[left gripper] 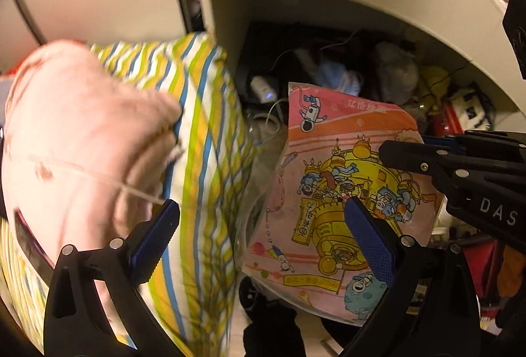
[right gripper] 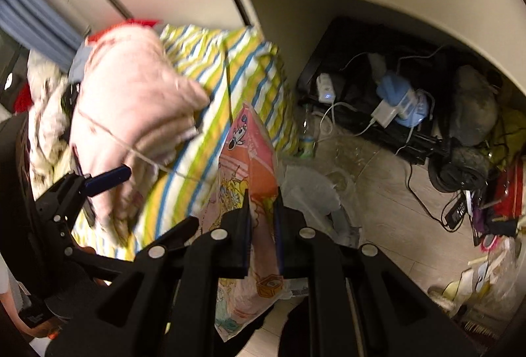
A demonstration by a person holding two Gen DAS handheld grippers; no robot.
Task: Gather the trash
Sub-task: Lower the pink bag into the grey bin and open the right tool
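A pink snack wrapper with cartoon astronauts (left gripper: 342, 192) hangs in the air beside the bed. My right gripper (right gripper: 263, 202) is shut on the wrapper (right gripper: 250, 156) and pinches its edge; in the left wrist view this gripper (left gripper: 407, 156) comes in from the right. My left gripper (left gripper: 263, 212) is open and empty, its blue pads either side of the bed edge and the wrapper's left part. It also shows at the left of the right wrist view (right gripper: 111, 179).
A bed with a striped yellow, blue and white sheet (left gripper: 203, 140) and a pink blanket (left gripper: 75, 133) lies left. A clear plastic bag (right gripper: 315, 189) sits on the wood floor below. Chargers and cables (right gripper: 384, 113), a dark alcove and clutter (right gripper: 486, 215) fill the right.
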